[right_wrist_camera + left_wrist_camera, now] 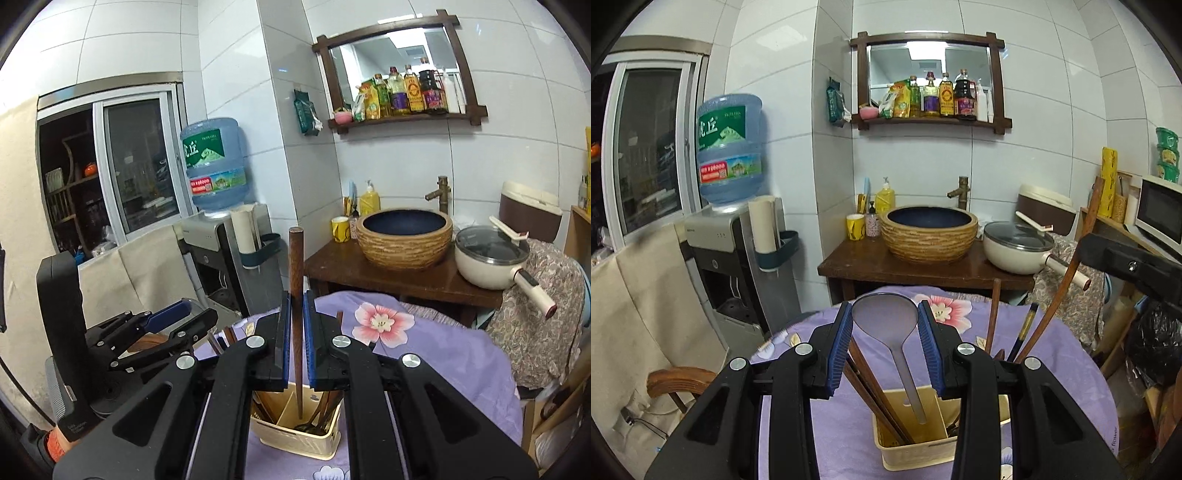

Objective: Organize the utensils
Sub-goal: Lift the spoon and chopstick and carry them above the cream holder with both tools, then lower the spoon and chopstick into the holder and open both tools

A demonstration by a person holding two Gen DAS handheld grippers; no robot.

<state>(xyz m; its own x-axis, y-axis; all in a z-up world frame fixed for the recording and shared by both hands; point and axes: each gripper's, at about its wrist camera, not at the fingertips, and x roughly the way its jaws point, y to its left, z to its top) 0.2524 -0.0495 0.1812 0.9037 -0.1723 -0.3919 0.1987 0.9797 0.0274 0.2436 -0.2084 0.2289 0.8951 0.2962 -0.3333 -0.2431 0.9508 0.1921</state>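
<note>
A cream utensil holder (916, 448) stands on the purple flowered tablecloth; it also shows in the right wrist view (295, 435). A grey translucent ladle (886, 314) stands in it, its bowl between the blue pads of my left gripper (885, 321), which is open around it. Brown wooden utensils (871, 387) lean in the holder's left part. My right gripper (296, 314) is shut on a dark wooden utensil (296, 266), upright, its lower end inside the holder. The left gripper shows at the left of the right wrist view (166, 321).
Behind the table stands a wooden stand (879, 264) with a woven basin (929, 234), a yellow cup (856, 227) and a white lidded pot (1019, 245). A water dispenser (731, 236) is at left, a microwave (1161, 210) at right.
</note>
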